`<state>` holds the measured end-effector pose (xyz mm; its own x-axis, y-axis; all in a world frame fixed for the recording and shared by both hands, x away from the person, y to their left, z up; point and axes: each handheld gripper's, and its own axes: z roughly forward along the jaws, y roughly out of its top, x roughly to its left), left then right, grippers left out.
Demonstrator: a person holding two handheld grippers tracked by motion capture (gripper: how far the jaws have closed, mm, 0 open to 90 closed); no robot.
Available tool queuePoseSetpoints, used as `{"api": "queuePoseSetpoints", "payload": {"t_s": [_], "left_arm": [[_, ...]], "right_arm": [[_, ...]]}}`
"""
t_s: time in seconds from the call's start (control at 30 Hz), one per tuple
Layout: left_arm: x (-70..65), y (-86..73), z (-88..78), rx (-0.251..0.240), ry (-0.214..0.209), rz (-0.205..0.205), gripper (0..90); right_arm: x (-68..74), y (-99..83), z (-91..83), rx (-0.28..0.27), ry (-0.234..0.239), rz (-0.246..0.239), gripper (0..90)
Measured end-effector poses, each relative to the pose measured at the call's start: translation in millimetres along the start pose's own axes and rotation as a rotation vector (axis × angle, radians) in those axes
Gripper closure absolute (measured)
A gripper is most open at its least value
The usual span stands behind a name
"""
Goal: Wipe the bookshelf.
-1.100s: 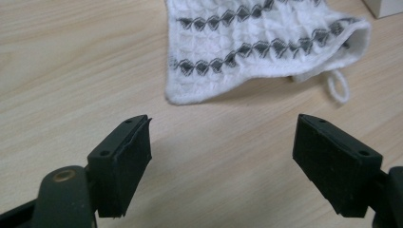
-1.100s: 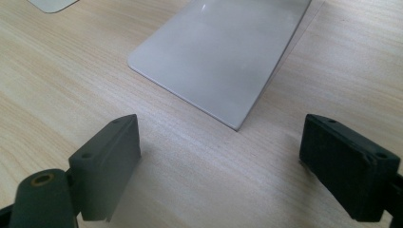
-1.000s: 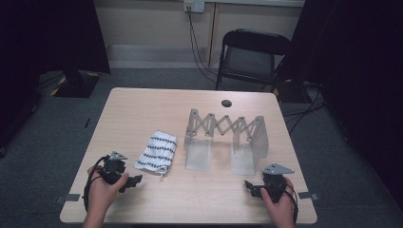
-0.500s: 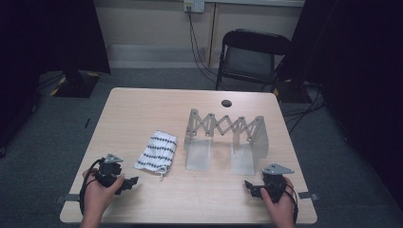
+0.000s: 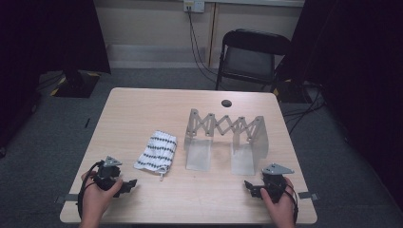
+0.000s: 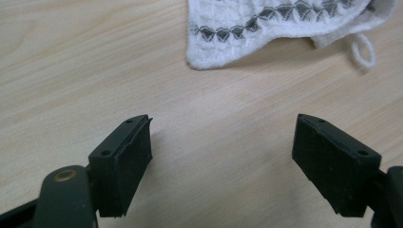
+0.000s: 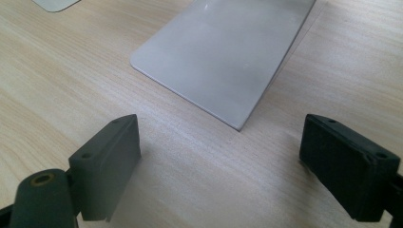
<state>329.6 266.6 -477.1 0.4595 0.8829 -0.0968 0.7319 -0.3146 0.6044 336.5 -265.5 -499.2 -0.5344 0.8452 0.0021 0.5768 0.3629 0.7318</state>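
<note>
On a pale wooden table, the left gripper sits low near the front edge in the person's left hand, its jaws spread wide with nothing between them. In the left gripper view the gap frames bare wood, and just beyond it lies a folded white cloth banded with grey zigzag stitching, a small white loop of cord trailing from its near corner. From the high view the cloth rests flat on the table, near the left gripper but clear of it, and just to the left of a grey expanding rack.

Across the table, the right gripper is held in the person's right hand close to the front edge, its jaws likewise set wide apart and holding nothing. The right gripper view looks past them at one flat grey foot plate of the rack, lying on the wood a little ahead of the jaws and not touching them.

The rack stands upright on its two foot plates, its scissor lattice stretched between two end panels. A small dark disc is set in the tabletop near the far edge, and a black folding chair stands on the grey carpet behind the table.
</note>
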Motion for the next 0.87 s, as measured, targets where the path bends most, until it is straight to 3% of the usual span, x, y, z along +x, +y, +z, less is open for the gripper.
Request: {"api": "queuePoseSetpoints", "payload": {"t_s": [0.87], "left_arm": [[-1.1,-5.9,3.7,-0.004,0.006,0.020,18.2]], "right_arm": [[0.2,0.0,0.0,0.000,0.002,-0.002,12.8]]}}
